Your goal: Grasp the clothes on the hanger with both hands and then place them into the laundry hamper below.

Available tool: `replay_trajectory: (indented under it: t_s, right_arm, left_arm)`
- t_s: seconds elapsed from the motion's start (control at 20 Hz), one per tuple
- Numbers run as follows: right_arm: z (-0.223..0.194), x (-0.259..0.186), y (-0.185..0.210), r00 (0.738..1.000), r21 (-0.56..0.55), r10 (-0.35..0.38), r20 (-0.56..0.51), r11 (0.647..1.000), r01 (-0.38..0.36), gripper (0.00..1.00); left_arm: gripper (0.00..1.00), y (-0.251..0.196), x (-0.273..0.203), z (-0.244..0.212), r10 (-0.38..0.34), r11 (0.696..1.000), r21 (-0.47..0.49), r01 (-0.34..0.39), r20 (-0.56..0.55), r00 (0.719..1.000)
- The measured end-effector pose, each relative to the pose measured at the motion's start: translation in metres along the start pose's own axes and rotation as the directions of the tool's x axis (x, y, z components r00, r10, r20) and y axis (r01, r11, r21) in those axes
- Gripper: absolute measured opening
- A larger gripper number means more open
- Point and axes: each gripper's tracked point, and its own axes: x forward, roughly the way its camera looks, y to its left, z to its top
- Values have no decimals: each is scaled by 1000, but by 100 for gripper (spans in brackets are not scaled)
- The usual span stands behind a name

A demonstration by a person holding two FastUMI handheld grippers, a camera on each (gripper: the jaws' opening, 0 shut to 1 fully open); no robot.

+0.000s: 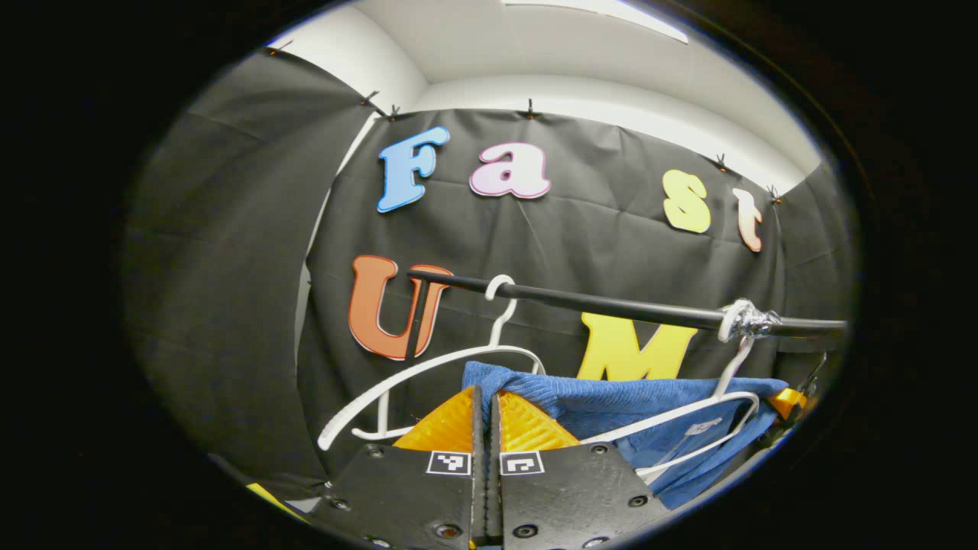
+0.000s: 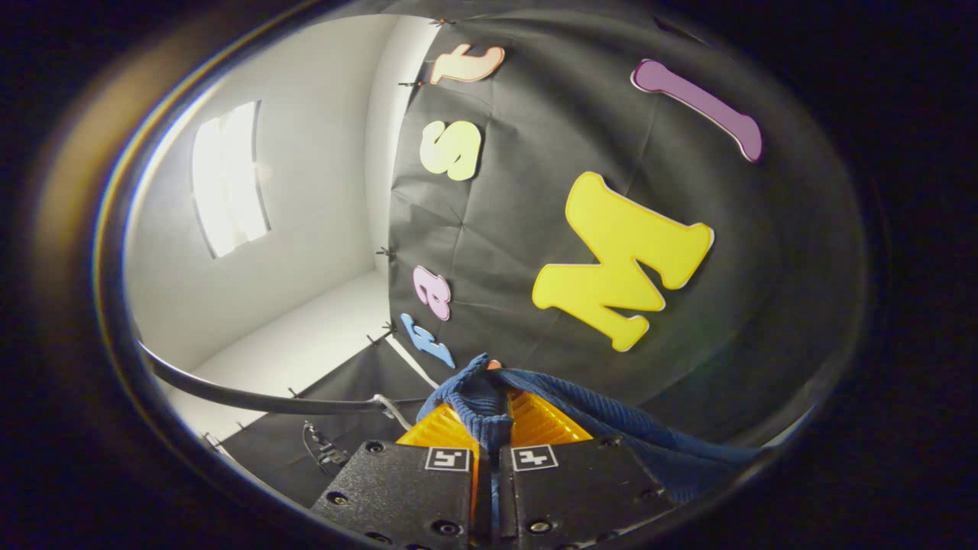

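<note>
- Now, my left gripper (image 1: 486, 412) has its two fingers pressed close together, with almost no gap between them; the blue garment (image 1: 611, 409) begins just beyond the tips, but I cannot tell if any cloth is really caught between them.
- My right gripper (image 2: 489, 416) is clenched on the same blue garment (image 2: 489, 405): a bunched fold comes up between the two fingers, and the rest of the cloth runs away to the right and downward.
- In the left gripper view, the garment is draped near a white hanger (image 1: 688, 416) whose hook (image 1: 737, 321) sits on the black rail (image 1: 611, 305). I cannot tell if the cloth is already free of this hanger or lies over it.
- A second white hanger (image 1: 428, 370), bare, hangs from the same rail more to the left, very near my left fingers.
- In the right gripper view I see the rail (image 2: 252, 397) low at the left.
- The laundry hamper should be below; I judge the lowering step is not yet done.
- What could go wrong: if my left gripper holds nothing, the garment will hang from one corner only and may swing, or miss the hamper.
- If the cloth is hooked on the hanger, pulling down may drag the hanger off the rail, or pull the fold out of my right fingers.
- The bare hanger could also be knocked by my left gripper as it goes down.
</note>
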Motion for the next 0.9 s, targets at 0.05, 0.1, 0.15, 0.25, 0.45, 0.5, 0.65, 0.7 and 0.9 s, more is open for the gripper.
replay_trajectory:
  t_s: [0.05, 0.1, 0.15, 0.25, 0.45, 0.5, 0.65, 0.7, 0.9]
  right_arm:
    - [1, 0, -8, 1000, -12, -28, -1, 1000, 28, 6]
    - [2, 0, -17, 998, -22, -58, 4, 998, 58, 6]
    - [2, 2, -23, 997, -31, -82, 10, 996, 82, 6]
    - [-7, 4, -36, 989, -74, -150, 2, 986, 149, 6]
    - [-35, 6, -63, 950, -219, -310, -40, 930, 294, 7]
    - [-37, 6, -56, 953, -212, -298, -50, 936, 281, 7]
    - [-44, 3, -61, 952, -197, -300, -59, 939, 283, 7]
    - [-48, 4, -65, 947, -191, -313, -65, 936, 296, 7]
    - [-79, -2, -79, 926, -200, -356, -123, 923, 328, 7]
  left_arm:
    - [0, -2, 1, -2, -18, 1000, 9, 18, -6, 1000]
    - [4, -1, 2, -3, -36, 999, 3, 36, -12, 999]
    - [4, -1, 3, -7, -52, 998, -25, 52, -30, 998]
    - [0, 4, 7, -8, -64, 996, -65, 62, -36, 997]
    - [4, 25, 7, -28, -42, 988, -154, 28, -86, 995]
    - [0, 29, 5, -33, -36, 986, -166, 21, -91, 995]
    - [0, 32, -6, -37, -47, 984, -175, 32, -86, 995]
    - [0, 32, -7, -37, -54, 982, -187, 38, -84, 995]
    - [5, 48, -20, -57, -43, 966, -257, 11, -117, 992]
